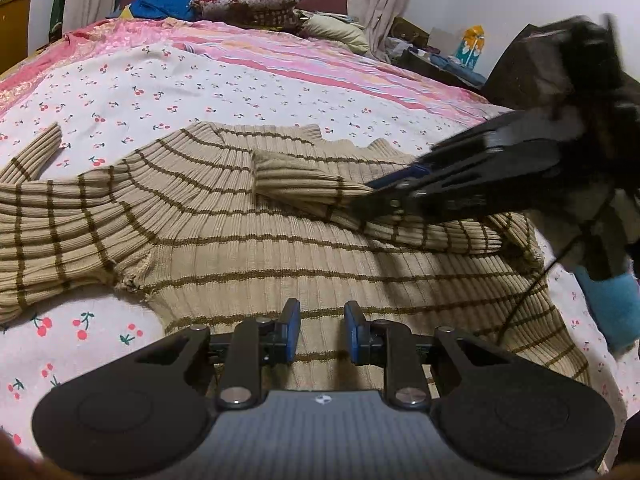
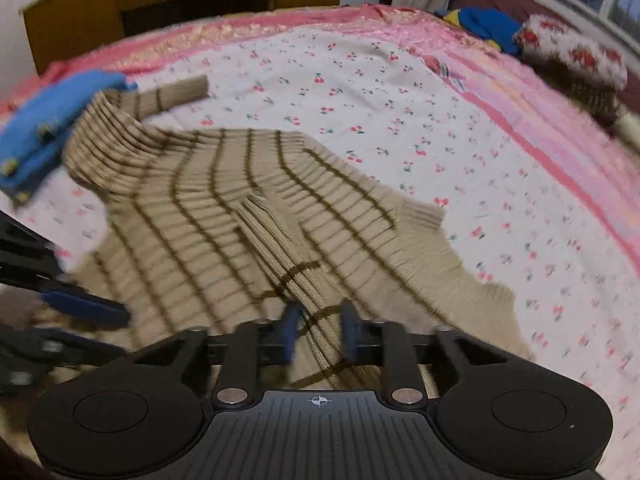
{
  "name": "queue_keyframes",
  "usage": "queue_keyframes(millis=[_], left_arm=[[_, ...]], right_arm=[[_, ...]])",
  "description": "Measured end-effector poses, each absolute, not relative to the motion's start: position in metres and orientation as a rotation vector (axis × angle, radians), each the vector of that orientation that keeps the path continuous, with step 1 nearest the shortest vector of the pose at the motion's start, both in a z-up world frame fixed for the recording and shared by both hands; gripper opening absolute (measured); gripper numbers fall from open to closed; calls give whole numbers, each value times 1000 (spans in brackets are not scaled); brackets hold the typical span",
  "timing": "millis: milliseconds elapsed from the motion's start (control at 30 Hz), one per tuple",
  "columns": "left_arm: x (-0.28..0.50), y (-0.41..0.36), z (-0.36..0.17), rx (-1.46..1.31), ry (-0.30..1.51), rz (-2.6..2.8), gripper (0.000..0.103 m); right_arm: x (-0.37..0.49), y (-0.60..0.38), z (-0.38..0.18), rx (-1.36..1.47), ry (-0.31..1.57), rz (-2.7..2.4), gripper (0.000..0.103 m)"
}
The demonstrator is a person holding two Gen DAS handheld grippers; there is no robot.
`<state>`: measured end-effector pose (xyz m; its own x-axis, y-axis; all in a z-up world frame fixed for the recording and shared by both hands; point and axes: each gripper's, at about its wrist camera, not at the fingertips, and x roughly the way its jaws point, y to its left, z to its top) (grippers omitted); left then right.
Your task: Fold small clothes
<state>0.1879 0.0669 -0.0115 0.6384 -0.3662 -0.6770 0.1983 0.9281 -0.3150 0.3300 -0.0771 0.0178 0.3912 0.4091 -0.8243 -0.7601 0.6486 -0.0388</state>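
The beige ribbed-knit sweater with thin brown stripes (image 1: 248, 216) lies flat on the white cherry-print bedsheet (image 1: 168, 80). The step in hand, as I judge it, is folding one sleeve (image 1: 320, 188) across the chest. To do it well, carry the cuff low and straight over the body, then let go only once the sleeve lies smooth — no bunching at the shoulder. The right gripper (image 2: 318, 332) is closed on that sleeve, which runs between its blue pads. The left gripper (image 1: 322, 332) hovers just above the sweater's lower body, jaws parted, holding nothing.
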Motion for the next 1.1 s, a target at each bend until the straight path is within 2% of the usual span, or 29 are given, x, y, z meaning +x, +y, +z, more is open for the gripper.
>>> queue_keyframes(millis=[100, 267, 367, 433, 500, 600, 733, 800, 900, 1100], left_arm=[[187, 66, -11, -217, 816, -324, 29], [185, 66, -8, -220, 804, -327, 29], [183, 67, -5, -228, 793, -330, 29], [183, 67, -4, -230, 791, -333, 30], [183, 66, -4, -227, 793, -338, 30], [181, 66, -3, -220, 790, -342, 30], [180, 67, -2, -224, 788, -346, 30], [179, 67, -3, -225, 792, -348, 30], [177, 65, -2, -220, 791, -349, 30], [177, 64, -1, -221, 786, -344, 30]], right_arm=[[315, -83, 27, -419, 876, 767, 7], [310, -106, 51, -241, 803, 560, 6], [312, -132, 75, -80, 711, 367, 6], [305, -137, 88, -72, 614, 259, 6], [302, -130, 91, -52, 592, 258, 10], [300, -105, 82, -4, 671, 422, 18], [289, -107, 95, 35, 630, 563, 20], [283, -121, 103, 52, 615, 562, 26], [277, -140, 102, -25, 627, 486, 27], [279, -181, 59, -157, 722, 279, 27]])
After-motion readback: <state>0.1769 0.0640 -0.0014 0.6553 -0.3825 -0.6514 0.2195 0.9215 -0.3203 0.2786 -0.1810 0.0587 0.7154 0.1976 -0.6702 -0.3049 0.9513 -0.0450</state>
